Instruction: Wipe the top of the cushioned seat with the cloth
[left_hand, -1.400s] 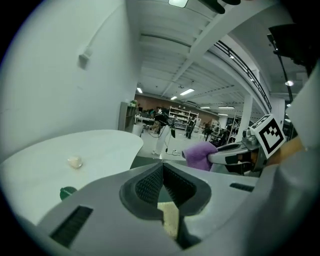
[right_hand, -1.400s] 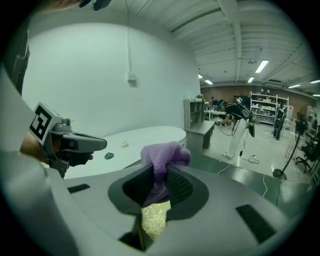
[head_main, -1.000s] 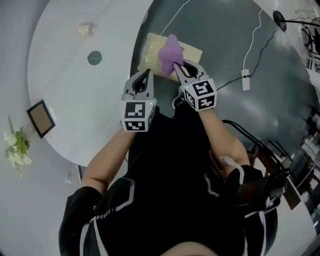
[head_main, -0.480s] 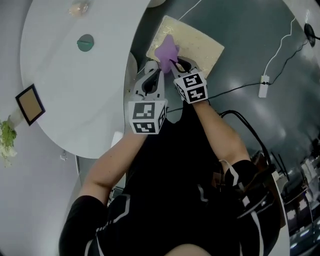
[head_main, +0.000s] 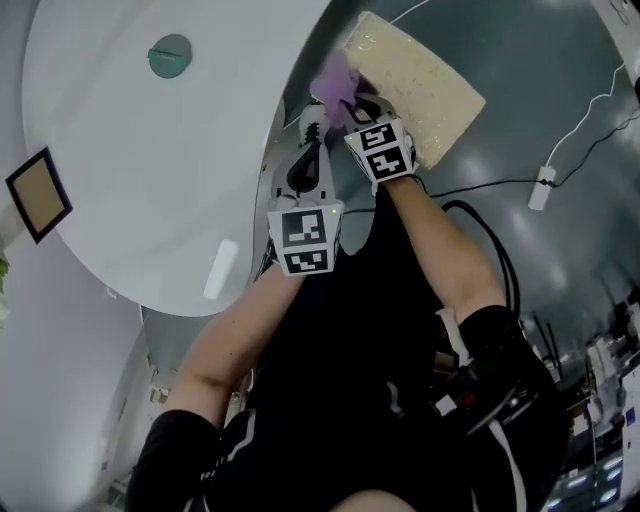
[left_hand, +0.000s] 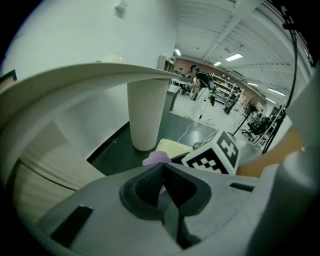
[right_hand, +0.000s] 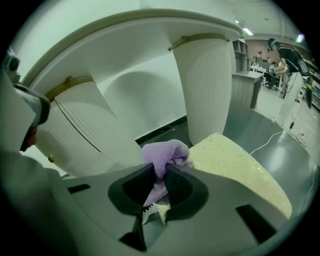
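The pale yellow cushioned seat (head_main: 425, 72) stands on the dark floor beside the round white table (head_main: 150, 180). A purple cloth (head_main: 335, 80) rests at the seat's left corner, close to the table's edge. My right gripper (head_main: 352, 106) is shut on the cloth (right_hand: 165, 152), bunched above the seat (right_hand: 240, 167). My left gripper (head_main: 314, 122) hovers just left of it, shut with nothing between its jaws (left_hand: 163, 167). In the left gripper view the cloth (left_hand: 157, 159) and the right gripper's marker cube (left_hand: 216, 152) lie straight ahead.
The table's ribbed white pedestal (right_hand: 205, 85) stands right behind the seat's corner, with the tabletop overhanging. On the table lie a green disc (head_main: 169, 56) and a framed picture (head_main: 38, 193). A white cable and adapter (head_main: 543, 187) trail on the floor at right.
Both grippers have moved farther forward. The cloth has slid from the middle of the seat to its left corner by the table's edge. The left gripper has closed up beside the right one.
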